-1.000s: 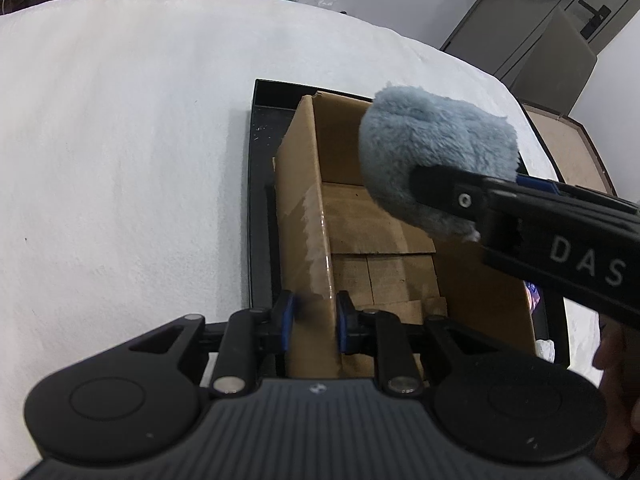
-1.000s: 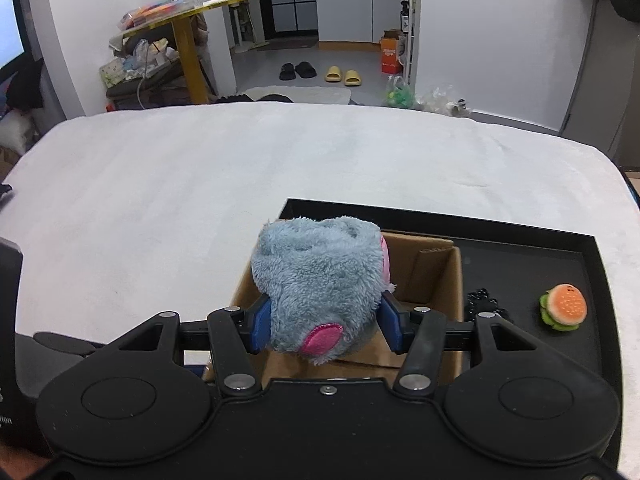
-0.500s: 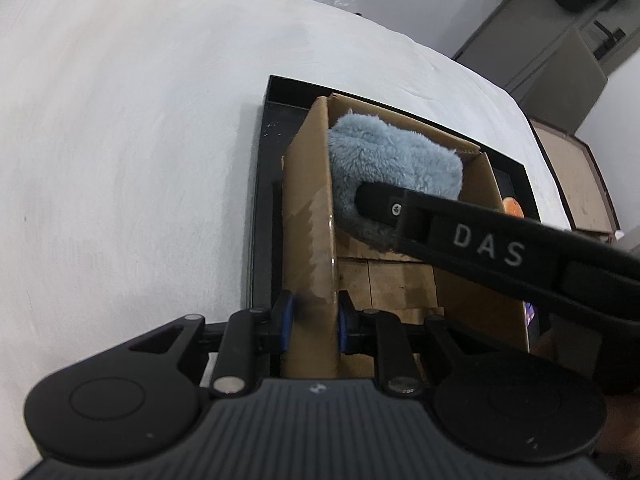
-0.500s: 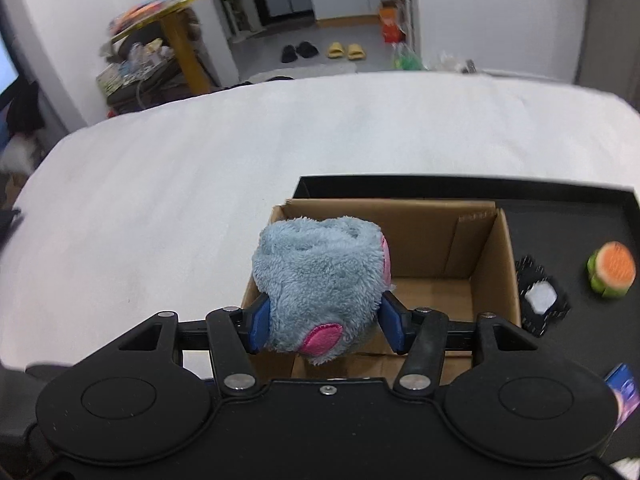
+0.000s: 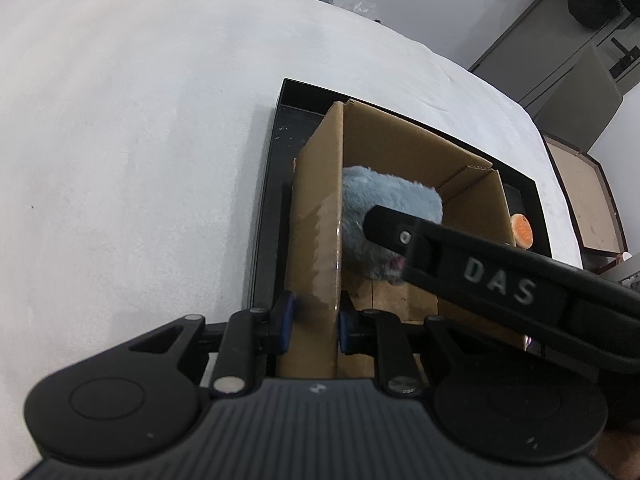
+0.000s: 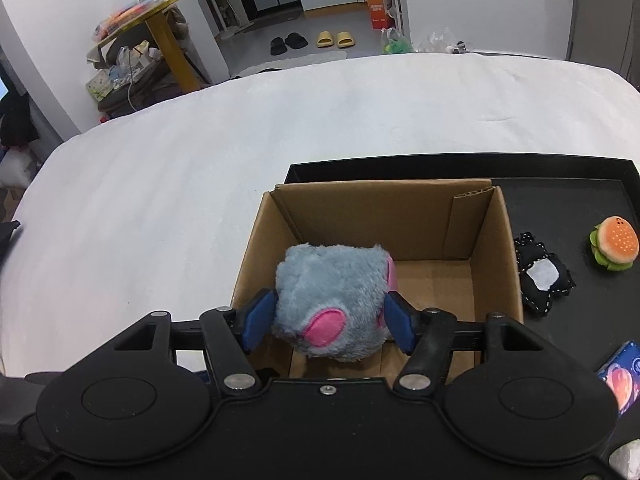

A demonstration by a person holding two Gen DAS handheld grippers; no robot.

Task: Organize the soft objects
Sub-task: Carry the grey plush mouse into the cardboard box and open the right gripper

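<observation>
The right gripper [image 6: 328, 316] lowered a gripped gray plush [image 6: 332, 300] into the cardboard box [image 6: 492, 248] (left gripper [image 5: 313, 320] clamped its wall); release looked next.

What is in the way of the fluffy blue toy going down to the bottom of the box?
Nothing visible. The fluffy blue toy hangs inside the cardboard box, between the right tool's pads, and the brown floor beside it looks bare. The left tool only pinches the box's side wall.
</observation>
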